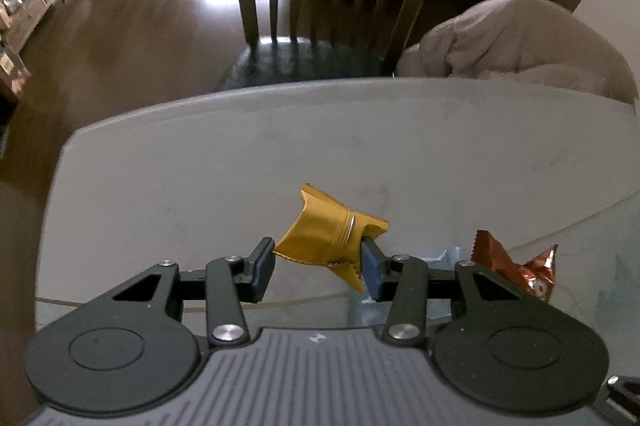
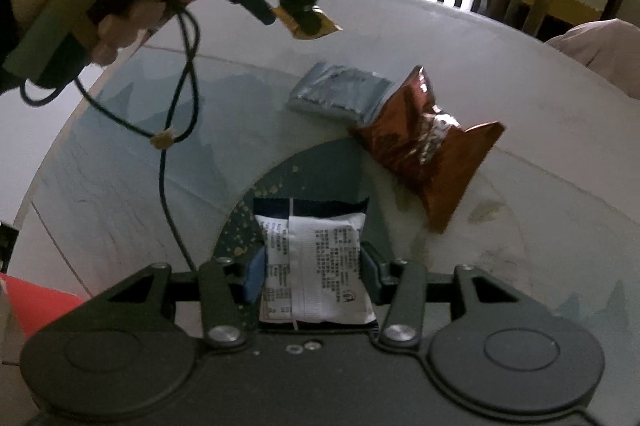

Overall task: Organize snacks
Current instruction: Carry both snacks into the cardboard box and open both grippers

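Both tools are loaded. The left tool [image 1: 316, 266] pinches a gold packet [image 1: 326, 230], its fingers closed partway on the crumpled foil; the right-wrist view shows that packet [image 2: 316, 24] lifted clear of the counter [image 1: 200, 162]. The right tool [image 2: 312, 276] pinches a white packet [image 2: 316, 266] with a dark top band, one blue pad [image 2: 254, 276] pressed to each side. Whether this packet is lifted or resting on the dark mat [image 2: 304, 166] below cannot be determined.

Two snacks remain on the counter: a brown packet [image 2: 424, 154] and a grey packet [image 2: 340, 92], touching, the brown one overlapping the grey one's right edge. In the left-wrist view the brown packet [image 1: 516, 264] lies just beside the tool's right finger.

Step in hand, by judgement: carrying two gripped snacks to a collection place. No bin or tray is visible, so the destination cannot be stated.

Next move requires:
- keeping both grips firm on the slippery foil;
- keeping the trailing cable [image 2: 176, 130] clear of the packets;
- setting each packet down before spreading the fingers.
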{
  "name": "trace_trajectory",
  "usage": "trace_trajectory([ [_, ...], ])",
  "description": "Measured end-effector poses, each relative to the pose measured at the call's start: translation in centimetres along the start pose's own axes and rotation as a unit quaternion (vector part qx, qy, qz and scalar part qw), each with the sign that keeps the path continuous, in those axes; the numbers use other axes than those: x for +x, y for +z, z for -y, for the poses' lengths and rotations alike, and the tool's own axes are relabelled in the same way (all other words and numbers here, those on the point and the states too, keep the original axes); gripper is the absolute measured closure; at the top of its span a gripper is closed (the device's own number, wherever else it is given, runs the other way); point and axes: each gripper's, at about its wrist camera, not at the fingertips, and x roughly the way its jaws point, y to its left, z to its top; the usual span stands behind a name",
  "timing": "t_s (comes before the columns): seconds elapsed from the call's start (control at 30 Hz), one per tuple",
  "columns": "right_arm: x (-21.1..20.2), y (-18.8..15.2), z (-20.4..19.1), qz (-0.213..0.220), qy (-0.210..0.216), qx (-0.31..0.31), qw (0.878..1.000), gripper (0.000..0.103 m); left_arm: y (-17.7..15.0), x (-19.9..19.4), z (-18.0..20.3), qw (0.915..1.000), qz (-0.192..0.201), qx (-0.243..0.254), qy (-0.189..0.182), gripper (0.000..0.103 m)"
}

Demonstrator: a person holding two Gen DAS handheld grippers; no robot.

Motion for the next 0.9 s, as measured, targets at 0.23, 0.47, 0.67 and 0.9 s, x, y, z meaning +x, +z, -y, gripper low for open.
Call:
trace_trajectory([
  [0.23,-4.1,-0.5,-1.2,0.035,-0.015,0.010,0.999,0.055,-1.0,-5.1,-0.3,0.9998,0.020,-0.002,0.004,0.058],
  [0.47,-8.5,-1.4,-2.9,0.068,-0.022,0.017,0.997,0.055,-3.3,-11.3,0.0,0.9990,0.043,0.008,-0.005,0.058],
  [0.67,-12.2,-2.8,-5.0,0.088,-0.029,0.029,0.995,0.055,-6.3,-16.5,0.1,0.9980,0.059,0.016,-0.017,0.058],
  [0.9,-15.5,-5.3,-7.2,0.102,-0.033,0.037,0.994,0.055,-10.8,-21.2,0.6,0.9972,0.061,0.032,-0.031,0.058],
])
